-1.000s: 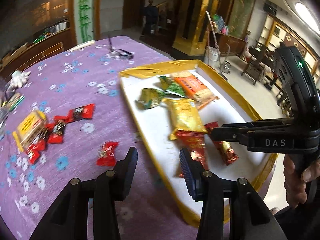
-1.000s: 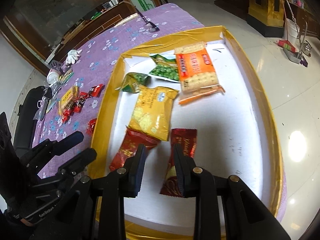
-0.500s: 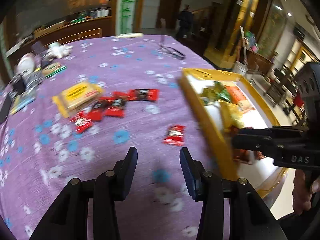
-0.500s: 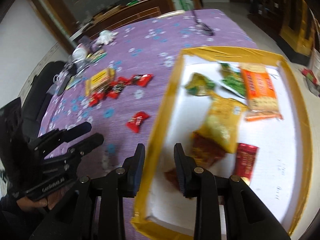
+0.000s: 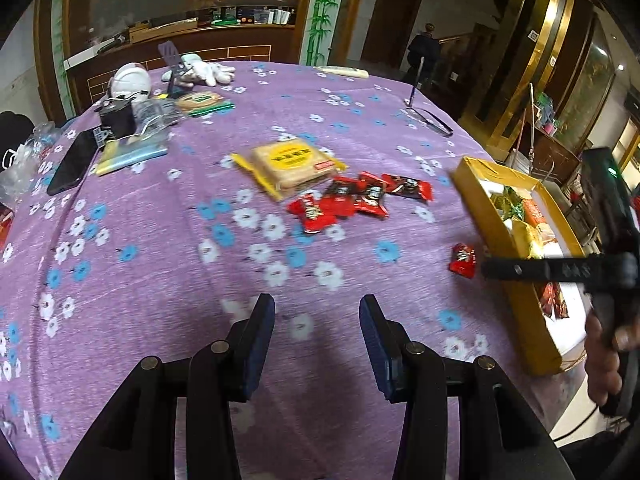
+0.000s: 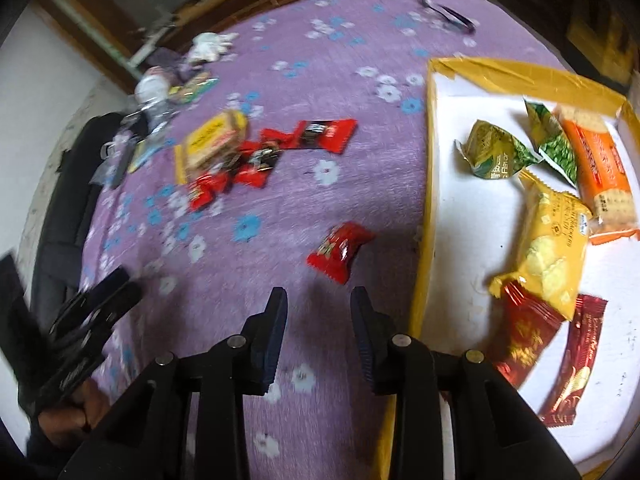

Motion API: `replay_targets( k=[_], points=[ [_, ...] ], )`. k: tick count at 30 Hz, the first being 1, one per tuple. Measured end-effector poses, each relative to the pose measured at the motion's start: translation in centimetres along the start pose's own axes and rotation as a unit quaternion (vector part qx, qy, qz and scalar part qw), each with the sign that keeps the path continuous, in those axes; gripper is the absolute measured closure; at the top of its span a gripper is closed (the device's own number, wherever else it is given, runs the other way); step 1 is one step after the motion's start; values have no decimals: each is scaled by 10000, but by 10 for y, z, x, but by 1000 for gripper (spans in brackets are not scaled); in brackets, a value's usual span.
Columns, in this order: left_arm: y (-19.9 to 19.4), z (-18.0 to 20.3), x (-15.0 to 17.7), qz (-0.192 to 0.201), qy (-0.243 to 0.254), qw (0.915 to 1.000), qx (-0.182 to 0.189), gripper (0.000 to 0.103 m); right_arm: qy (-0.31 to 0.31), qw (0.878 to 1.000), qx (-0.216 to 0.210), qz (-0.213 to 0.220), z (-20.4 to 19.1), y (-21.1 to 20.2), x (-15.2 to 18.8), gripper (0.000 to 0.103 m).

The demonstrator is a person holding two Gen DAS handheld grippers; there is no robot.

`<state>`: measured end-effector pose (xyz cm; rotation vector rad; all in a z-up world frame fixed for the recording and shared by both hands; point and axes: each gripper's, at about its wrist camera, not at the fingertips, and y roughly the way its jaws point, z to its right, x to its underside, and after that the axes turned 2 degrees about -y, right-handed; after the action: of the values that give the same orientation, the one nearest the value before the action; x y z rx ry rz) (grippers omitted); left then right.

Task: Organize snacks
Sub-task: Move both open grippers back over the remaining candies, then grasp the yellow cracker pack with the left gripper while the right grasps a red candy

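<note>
Both grippers hover over the purple worktop (image 5: 160,240) beside the tray (image 6: 424,184) — left gripper (image 5: 316,320) fingers spread, right gripper (image 6: 318,312) fingers just opening, nothing between; a red candy (image 6: 340,250) lies near the tray.

Soft daylight, heavy motion blur in right view, fisheye bending, dark vignetted corners

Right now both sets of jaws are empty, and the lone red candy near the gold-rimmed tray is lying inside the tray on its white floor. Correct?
Not quite. The lone red candy lies on the purple tablecloth, just outside the tray; the right wrist view shows this. Both sets of jaws are indeed empty.
</note>
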<state>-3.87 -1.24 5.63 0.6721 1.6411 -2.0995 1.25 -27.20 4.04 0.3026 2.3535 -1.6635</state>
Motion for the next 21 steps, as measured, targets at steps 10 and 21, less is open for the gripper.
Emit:
replay_targets(
  k=[10, 21],
  points=[
    [-7, -36, -17, 146, 64, 9998, -97, 57, 18, 9954, 942, -197, -20, 38, -26, 78],
    [48, -36, -97, -149, 892, 9959, -47, 36, -247, 9994, 236, -105, -37, 29, 0, 86]
  ],
)
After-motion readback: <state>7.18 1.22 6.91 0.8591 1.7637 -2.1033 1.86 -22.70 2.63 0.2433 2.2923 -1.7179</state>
